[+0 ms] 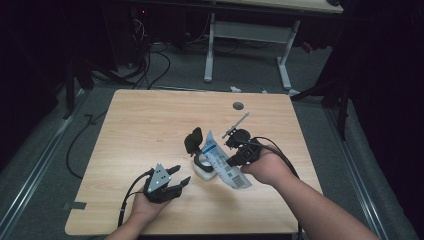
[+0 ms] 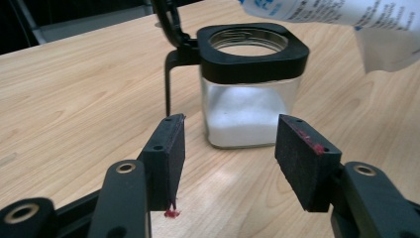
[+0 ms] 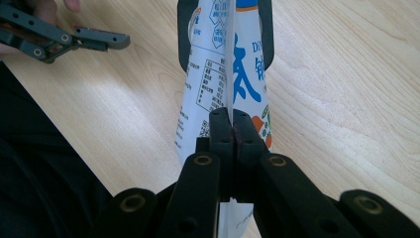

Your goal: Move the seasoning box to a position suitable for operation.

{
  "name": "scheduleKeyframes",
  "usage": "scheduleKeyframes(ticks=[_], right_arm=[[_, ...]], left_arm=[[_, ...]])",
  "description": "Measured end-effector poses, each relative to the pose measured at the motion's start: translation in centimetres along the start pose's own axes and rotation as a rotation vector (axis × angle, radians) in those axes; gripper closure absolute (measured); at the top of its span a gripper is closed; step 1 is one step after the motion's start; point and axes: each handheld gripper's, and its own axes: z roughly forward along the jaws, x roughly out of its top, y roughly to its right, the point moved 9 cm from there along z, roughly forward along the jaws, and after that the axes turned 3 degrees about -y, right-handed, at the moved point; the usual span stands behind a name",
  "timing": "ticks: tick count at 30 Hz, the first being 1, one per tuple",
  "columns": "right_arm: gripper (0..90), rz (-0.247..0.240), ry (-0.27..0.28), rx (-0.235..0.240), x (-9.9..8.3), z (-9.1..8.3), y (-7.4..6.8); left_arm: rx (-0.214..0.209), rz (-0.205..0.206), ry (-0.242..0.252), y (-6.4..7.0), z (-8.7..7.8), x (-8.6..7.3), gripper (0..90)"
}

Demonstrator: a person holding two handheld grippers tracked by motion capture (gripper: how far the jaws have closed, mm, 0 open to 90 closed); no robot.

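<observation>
Jar (image 2: 250, 99) of white powder, lid open

A lab or test room is suggested: a bare light-wood bench (image 1: 150, 125) is set on grey carpet (image 1: 260, 70) in a darkened space. Beyond the right gripper (image 1: 235, 139), a white-legged desk frame (image 1: 247, 35) is seen, and black cables (image 1: 145, 65) are strewn beyond the left gripper (image 1: 177, 176).

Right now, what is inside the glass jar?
The jar holds a white powder filling its lower part, lid open. The bag pinched by the right gripper hangs above; the bag's contents are hidden.
</observation>
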Motion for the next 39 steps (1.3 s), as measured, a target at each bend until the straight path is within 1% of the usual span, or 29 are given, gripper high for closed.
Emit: scheduleKeyframes(ticks=[1,4,6,8,9,11,12,14,15,17,18,19,20,21,26,31,32,33,34,36,39], right_arm=[[89.7,0.010,0.000,0.000,-0.1,-0.1,0.0],[89.8,0.009,0.004,-0.006,-0.2,-0.3,0.2],[89.7,0.018,0.005,-0.006,-0.2,-0.4,0.2],[89.7,0.015,0.010,-0.009,-0.3,-0.5,0.4],[89.7,0.021,0.010,-0.009,-0.4,-0.5,0.4],[89.7,0.016,0.011,-0.013,-0.5,-0.6,0.6],[89.7,0.029,0.008,-0.013,-0.6,-0.6,0.5],[89.7,0.023,0.013,-0.013,-0.7,-0.6,0.8],[89.7,0.035,0.009,-0.016,-0.8,-0.6,0.9],[89.7,0.032,0.015,-0.021,-1.0,-0.7,1.2],[89.7,0.039,0.013,-0.021,-1.0,-0.7,1.2],[89.7,0.039,0.020,-0.020,-1.1,-0.7,1.4],[89.8,0.048,0.014,-0.027,-1.3,-0.8,1.5],[89.7,0.046,0.022,-0.024,-1.3,-0.8,1.6],[89.8,0.058,0.023,-0.034,-1.9,-0.8,2.4],[89.8,0.091,0.019,-0.045,-2.6,-0.8,3.3],[89.8,0.088,0.021,-0.049,-2.7,-0.8,3.6],[89.8,0.098,0.016,-0.051,-2.9,-0.8,3.7],[89.7,0.092,0.019,-0.052,-3.0,-0.7,3.9],[89.7,0.105,0.016,-0.060,-3.3,-0.6,4.3],[89.8,0.114,0.017,-0.057,-3.6,-0.5,4.7]], left_arm=[[-0.001,-0.003,-0.006,-0.1,0.0,-0.1,45.8],[0.000,-0.007,-0.010,-0.2,0.1,-0.2,45.8],[0.001,-0.006,-0.010,-0.2,0.1,-0.2,45.7],[0.001,-0.015,0.000,-0.4,0.0,0.0,45.7],[0.004,-0.017,0.003,-0.5,-0.1,0.0,45.7],[0.005,-0.019,0.002,-0.6,-0.1,0.0,45.8],[0.005,-0.022,0.004,-0.6,-0.1,0.0,45.7],[0.004,-0.025,0.005,-0.7,-0.1,0.0,45.8],[0.003,-0.025,0.004,-0.7,-0.1,0.0,45.8],[0.002,-0.023,0.005,-0.7,-0.1,0.0,45.8],[0.001,-0.023,0.005,-0.7,-0.1,0.0,45.8],[0.001,-0.024,0.006,-0.7,-0.1,0.0,45.8],[0.000,-0.025,0.006,-0.7,-0.1,0.0,45.7],[0.000,-0.024,0.005,-0.7,-0.1,0.0,45.8],[-0.005,-0.024,0.004,-0.5,0.0,0.0,45.8],[-0.012,-0.021,0.002,-0.3,0.0,0.0,45.8],[-0.015,-0.022,0.001,-0.3,0.1,-0.1,45.8],[-0.018,-0.025,0.000,-0.2,0.1,-0.1,45.8],[-0.019,-0.025,0.000,-0.2,0.1,-0.1,45.8],[-0.022,-0.026,0.000,-0.2,0.1,-0.1,45.9],[-0.023,-0.030,-0.001,-0.2,0.1,-0.1,45.9]])
